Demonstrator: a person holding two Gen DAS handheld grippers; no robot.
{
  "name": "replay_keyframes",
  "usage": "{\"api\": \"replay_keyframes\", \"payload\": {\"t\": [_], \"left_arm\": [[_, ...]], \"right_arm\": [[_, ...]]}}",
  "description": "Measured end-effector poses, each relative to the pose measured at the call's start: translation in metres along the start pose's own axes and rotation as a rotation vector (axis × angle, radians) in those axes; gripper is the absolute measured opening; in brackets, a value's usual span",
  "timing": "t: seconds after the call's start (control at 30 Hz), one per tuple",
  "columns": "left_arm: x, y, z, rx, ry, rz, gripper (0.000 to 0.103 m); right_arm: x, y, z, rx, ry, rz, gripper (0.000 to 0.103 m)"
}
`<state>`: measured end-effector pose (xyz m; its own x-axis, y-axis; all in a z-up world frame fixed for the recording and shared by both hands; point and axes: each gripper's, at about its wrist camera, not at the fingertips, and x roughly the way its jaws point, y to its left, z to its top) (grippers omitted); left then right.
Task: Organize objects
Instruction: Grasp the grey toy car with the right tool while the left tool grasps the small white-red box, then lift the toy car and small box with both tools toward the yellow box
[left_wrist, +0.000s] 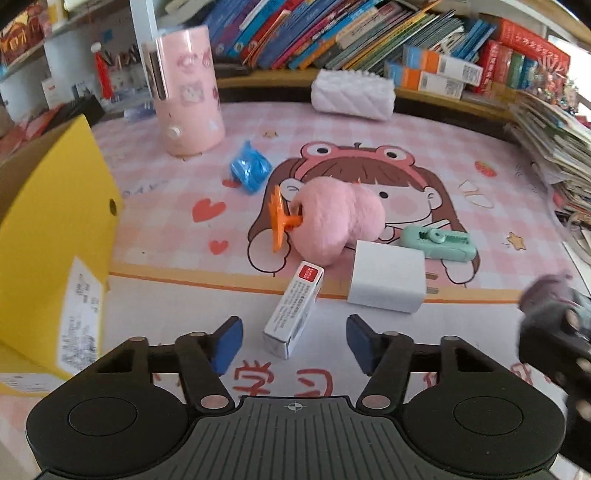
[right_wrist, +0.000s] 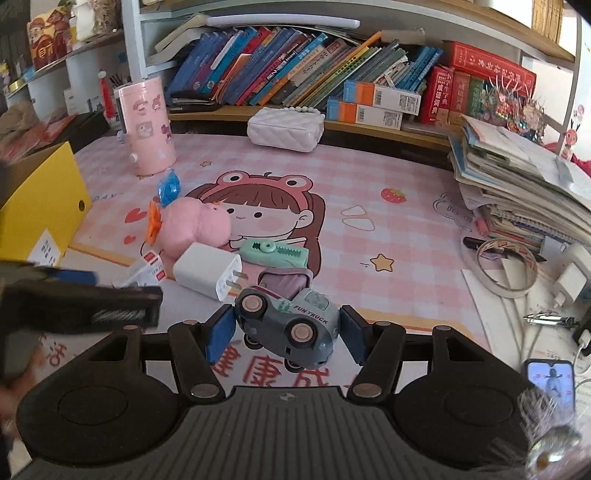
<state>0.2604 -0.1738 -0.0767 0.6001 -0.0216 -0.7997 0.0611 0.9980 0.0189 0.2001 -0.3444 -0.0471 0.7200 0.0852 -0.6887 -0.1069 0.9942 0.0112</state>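
My left gripper hangs open low over the mat. The near end of a small white box with a red end lies between its blue pads, touching neither. Just beyond the box are a white charger, a pink plush with an orange plastic piece, and a mint green dispenser. A grey toy truck marked FUN TRUCK is tilted on its side, off the mat, and my right gripper is shut on it. The left gripper shows blurred at the left of the right wrist view.
An open yellow box stands at the left. A pink cylinder, a blue crumpled bag and a white quilted pouch sit further back. A leaning stack of books, a tape roll and a phone crowd the right.
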Motion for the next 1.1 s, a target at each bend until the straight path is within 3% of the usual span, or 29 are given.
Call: {"api": "replay_keyframes", "payload": {"t": [0.2,0.27,0.4,0.63,1.1], "left_arm": [[0.008,-0.001,0.001,0.009,0.0,-0.006,0.027],[0.008,-0.001,0.001,0.013,0.0,-0.013,0.013],[0.0,0.007,-0.001,-0.011,0.011,-0.029,0.013],[-0.043,0.03,-0.012,-0.034,-0.073,-0.06,0.013],[-0.115,0.112,-0.064,-0.117,-0.152,-0.058,0.013]], "right_arm": [[0.001,-0.005,-0.003,0.002,0.013,-0.001,0.059],[0.001,-0.006,-0.003,0.009,0.019,-0.004,0.059],[0.001,-0.004,-0.002,0.015,0.016,0.007,0.059],[0.003,0.018,0.0,0.01,0.032,0.046,0.059],[-0.026,0.117,-0.011,-0.1,0.024,0.121,0.059]]}}
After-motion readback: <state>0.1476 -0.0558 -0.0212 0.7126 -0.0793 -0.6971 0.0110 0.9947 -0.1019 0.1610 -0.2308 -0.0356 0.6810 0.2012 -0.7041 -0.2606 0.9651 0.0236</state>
